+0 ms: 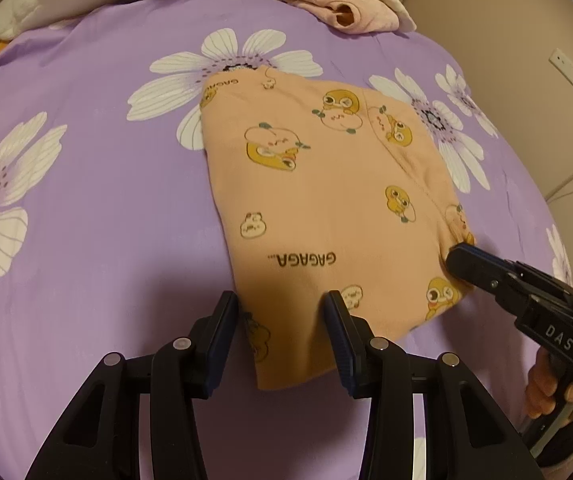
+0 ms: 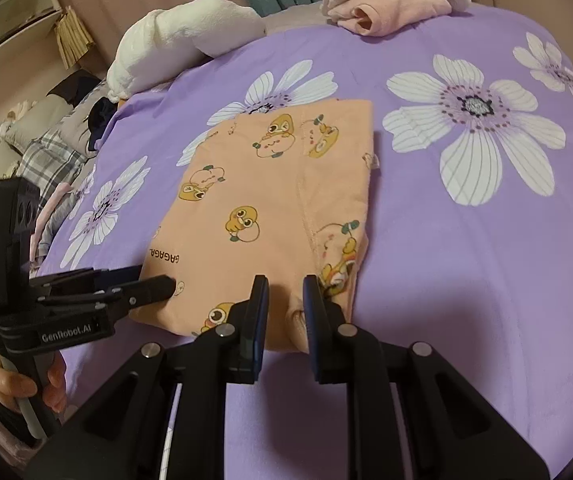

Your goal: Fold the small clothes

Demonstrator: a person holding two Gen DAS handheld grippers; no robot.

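Straddling the near hem, the left gripper (image 1: pixel 282 320) stood with jaws spread, unclenched, over the peach garment (image 1: pixel 326 200). The right gripper (image 2: pixel 284 304), also parted and holding nothing, sat at the same hem's right corner. The garment's long axis ran straight away across the purple bedsheet (image 1: pixel 106 140). Only the right wrist view showed its folded right edge; beyond lay pink folded clothes (image 2: pixel 386 8).
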